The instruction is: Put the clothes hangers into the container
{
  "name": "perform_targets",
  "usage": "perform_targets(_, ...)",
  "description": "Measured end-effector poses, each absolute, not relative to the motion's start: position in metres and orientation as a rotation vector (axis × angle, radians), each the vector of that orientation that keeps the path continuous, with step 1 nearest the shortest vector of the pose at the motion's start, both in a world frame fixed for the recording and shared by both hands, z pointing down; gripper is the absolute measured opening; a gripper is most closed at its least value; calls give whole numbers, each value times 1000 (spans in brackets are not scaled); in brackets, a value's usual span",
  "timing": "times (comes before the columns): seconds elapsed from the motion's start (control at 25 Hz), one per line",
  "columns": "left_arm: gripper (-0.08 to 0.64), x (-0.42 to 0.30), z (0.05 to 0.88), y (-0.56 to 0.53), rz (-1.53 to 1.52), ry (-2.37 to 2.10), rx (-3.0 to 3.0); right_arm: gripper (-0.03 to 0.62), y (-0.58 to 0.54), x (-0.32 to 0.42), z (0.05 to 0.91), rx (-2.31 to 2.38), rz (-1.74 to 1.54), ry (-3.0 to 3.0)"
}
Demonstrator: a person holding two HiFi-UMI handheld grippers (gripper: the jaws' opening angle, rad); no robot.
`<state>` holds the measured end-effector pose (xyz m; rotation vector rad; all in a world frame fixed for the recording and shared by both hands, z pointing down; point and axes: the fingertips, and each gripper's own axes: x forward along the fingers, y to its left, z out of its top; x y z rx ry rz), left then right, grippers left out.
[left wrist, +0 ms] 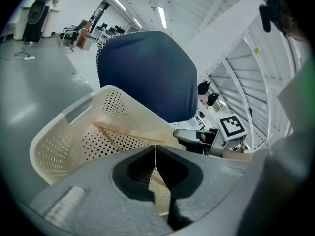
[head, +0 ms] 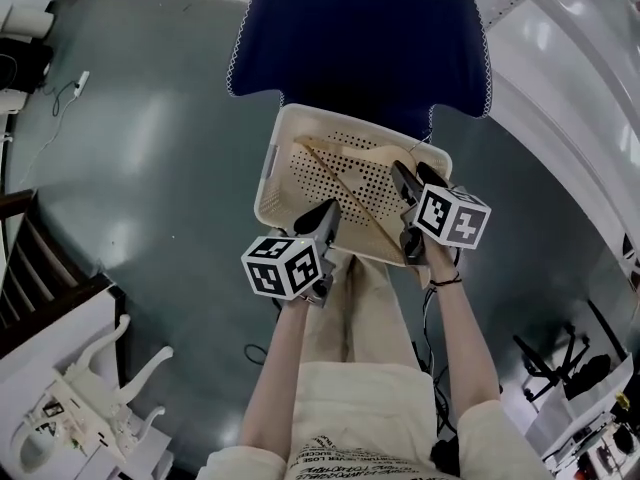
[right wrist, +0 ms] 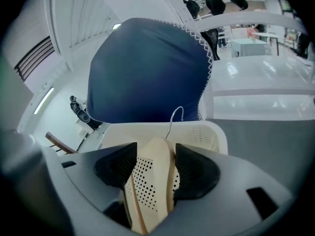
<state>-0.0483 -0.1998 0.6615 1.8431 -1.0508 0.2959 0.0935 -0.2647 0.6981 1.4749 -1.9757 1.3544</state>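
Note:
A cream perforated basket (head: pixel 270 183) stands on the grey floor in front of a blue chair. A wooden hanger (head: pixel 350 193) lies slanted inside it. My right gripper (head: pixel 413 173) hovers over the basket's right rim, open. In the right gripper view the hanger (right wrist: pixel 155 176) lies between the spread jaws of the right gripper (right wrist: pixel 155 154), and a gap shows beside the left pad. Its metal hook (right wrist: pixel 174 114) points towards the chair. My left gripper (head: pixel 328 211) is at the basket's near edge, shut and empty; the left gripper (left wrist: pixel 155 149) shows its pads touching above the hanger (left wrist: pixel 128 132).
The blue chair back (head: pixel 360 38) rises just behind the basket. White furniture (head: pixel 80 398) and a dark wooden frame (head: pixel 30 258) stand at the lower left. A black stand (head: pixel 550 358) is at the right. The person's legs (head: pixel 360 308) are just below the basket.

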Motion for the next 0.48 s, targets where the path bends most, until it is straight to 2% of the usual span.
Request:
perform_targets(0.16,23,-44,651,-202,292,-1039,1863,233,-267,98,682,1509,1277,-1988)
perform_targets(0.28,23,-38,641,-201,293,-1027,1894,182,-264,98,671,1493,1248,-2018)
perform_targets(0.48,23,-32,612,-202,306,-1008,2001,49,-258,90,646,1424,1162,-2072)
